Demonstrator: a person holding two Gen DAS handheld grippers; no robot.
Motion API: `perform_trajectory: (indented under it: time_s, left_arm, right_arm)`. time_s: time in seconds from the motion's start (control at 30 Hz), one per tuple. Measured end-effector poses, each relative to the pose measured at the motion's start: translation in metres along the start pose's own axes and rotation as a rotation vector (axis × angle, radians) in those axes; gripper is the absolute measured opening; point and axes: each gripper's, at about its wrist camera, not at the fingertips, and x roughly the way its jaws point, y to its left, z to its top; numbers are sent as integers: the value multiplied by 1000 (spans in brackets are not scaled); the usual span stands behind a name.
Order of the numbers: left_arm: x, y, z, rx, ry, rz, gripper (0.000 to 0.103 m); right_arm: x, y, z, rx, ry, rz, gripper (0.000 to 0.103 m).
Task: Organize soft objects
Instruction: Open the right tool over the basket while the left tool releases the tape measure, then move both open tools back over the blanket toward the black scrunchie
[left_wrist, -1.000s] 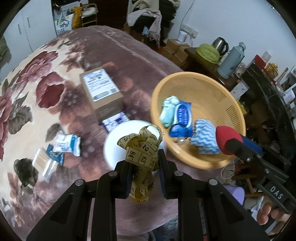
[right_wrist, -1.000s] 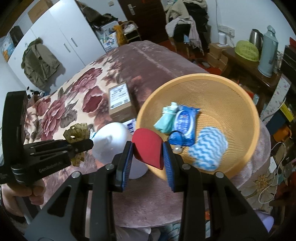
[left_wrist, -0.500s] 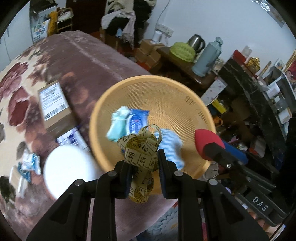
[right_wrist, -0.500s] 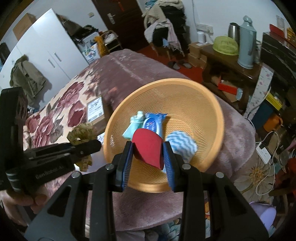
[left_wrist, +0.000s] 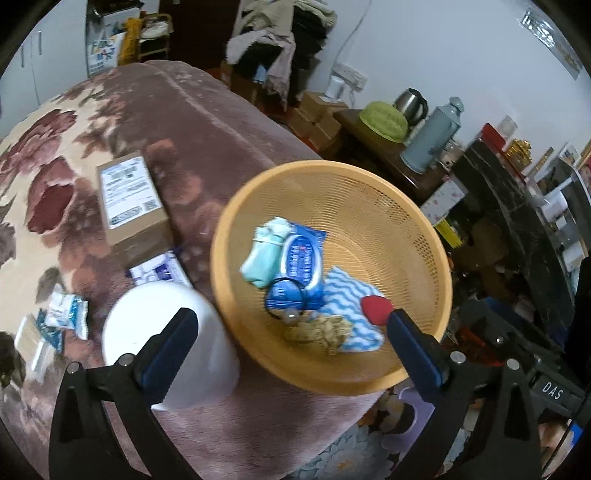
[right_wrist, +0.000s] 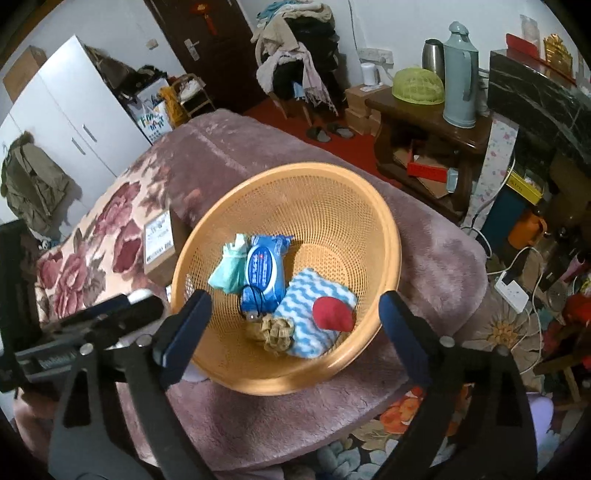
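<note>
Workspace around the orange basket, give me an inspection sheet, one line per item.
Surface: plush floral blanket over a bed.
Job's things: orange basket holds a mint cloth, blue wipes pack, black hair tie, blue wavy cloth, yellow tape measure and a red sponge lying on the wavy cloth.
Clutter: cardboard box, white tub, small packets on the blanket.
Grippers: left tool and right tool both open, holding nothing, above the basket's near rim.
Cables: white power strip and cords on the floor.
Surroundings: wardrobe, side table with thermos.
</note>
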Motion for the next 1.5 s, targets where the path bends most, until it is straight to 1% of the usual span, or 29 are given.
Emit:
perform_trajectory:
  time_s: [0.17, 0.37, 0.67, 0.93, 1.5]
  left_arm:
    - [-9, 8, -5, 19, -4, 44, 102]
    - [-15, 17, -13, 20, 10, 58, 102]
    - [-32, 42, -23, -8, -1, 60, 102]
    - [-52, 74, -34, -45, -18, 71, 102]
    - [-88, 158, -59, -162, -52, 98, 102]
  right_arm:
    - [1, 11, -6, -38, 25, -13, 100]
    - [0, 29, -12, -78, 51, -25, 100]
    - [-5, 50, -17, -118, 62, -31, 100]
    - [-5, 80, -24, -164, 69, -30, 100]
    - [0, 157, -44, -289, 94, -9, 100]
